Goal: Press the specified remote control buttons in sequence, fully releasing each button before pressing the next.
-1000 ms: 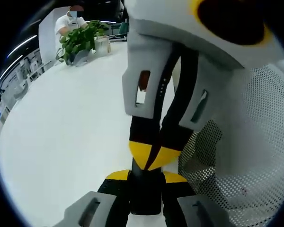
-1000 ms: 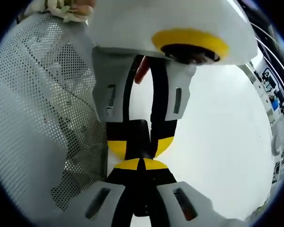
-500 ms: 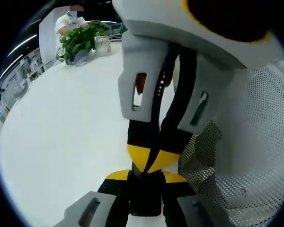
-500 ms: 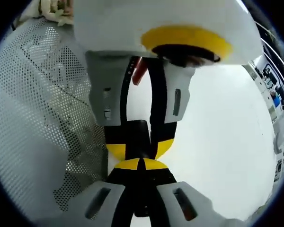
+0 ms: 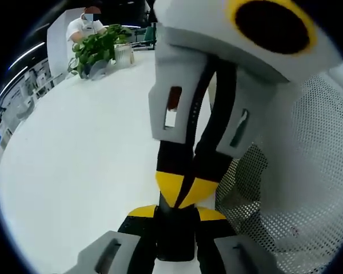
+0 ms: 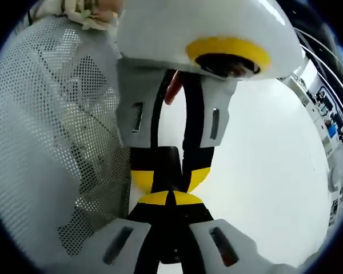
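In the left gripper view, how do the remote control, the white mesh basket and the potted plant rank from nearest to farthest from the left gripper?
1. The remote control, a dark bar between the left gripper's jaws at the bottom centre.
2. The white mesh basket, just beside the jaws on the view's right.
3. The potted plant, far across the white table, top left.

In the left gripper view the white table [image 5: 74, 160] lies open and bare on one side, all the way out to a potted plant [image 5: 97, 48] and a seated person [image 5: 83, 25] at its far edge. The other gripper [image 5: 186, 191] stands tip to tip with this view's own jaws, blocking the way straight ahead, and a white perforated mesh wall [image 5: 308, 171] closes off the opposite side. In the right gripper view the mesh wall [image 6: 51, 142] crowds one flank, while bare tabletop [image 6: 263, 171] runs free on the other.
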